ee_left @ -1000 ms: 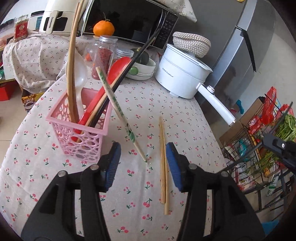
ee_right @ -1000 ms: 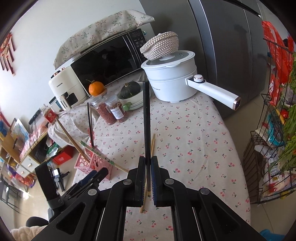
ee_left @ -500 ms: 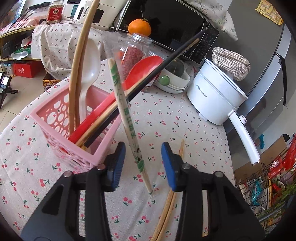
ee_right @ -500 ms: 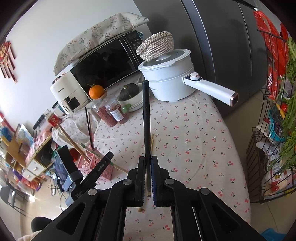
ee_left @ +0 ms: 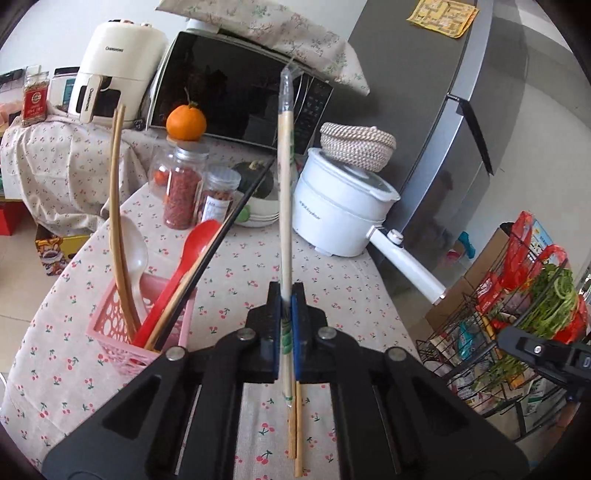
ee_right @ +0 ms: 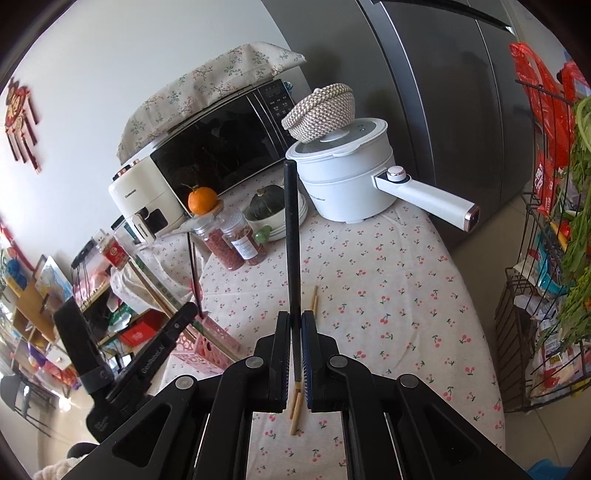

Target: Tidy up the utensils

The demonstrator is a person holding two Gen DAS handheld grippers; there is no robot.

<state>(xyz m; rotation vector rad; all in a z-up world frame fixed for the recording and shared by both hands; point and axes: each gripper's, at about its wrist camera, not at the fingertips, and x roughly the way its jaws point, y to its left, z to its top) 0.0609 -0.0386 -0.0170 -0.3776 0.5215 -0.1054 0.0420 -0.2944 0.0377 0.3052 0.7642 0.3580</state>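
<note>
Utensil basket (ee_left: 110, 332) sits on the table (ee_left: 332, 280) at left, holding spoons (ee_left: 192, 251) and chopsticks (ee_left: 118, 206) that lean out of it. Wrapped chopsticks (ee_left: 285, 206) stand near upright between the pads of the left gripper (ee_left: 286, 306), right of the basket. A loose chopstick pair (ee_left: 295, 428) lies flat on the table below that gripper. Behind the basket: two jars (ee_left: 181, 195), an orange (ee_left: 185, 123) on one lid, a bowl (ee_left: 258, 218) with a squash (ee_left: 255, 175) in it. Pot (ee_left: 340, 218) right of the bowl, woven basket (ee_left: 356, 146) on its lid. Microwave (ee_left: 236, 88) behind the jars, cloth (ee_left: 266, 26) on top, air fryer (ee_left: 118, 66) to its left. Fridge (ee_left: 461, 110) behind the pot. Wire rack (ee_left: 517, 332) right of the table. A dark chopstick (ee_right: 291, 240) stands upright between the right gripper (ee_right: 294, 332) pads.
</note>
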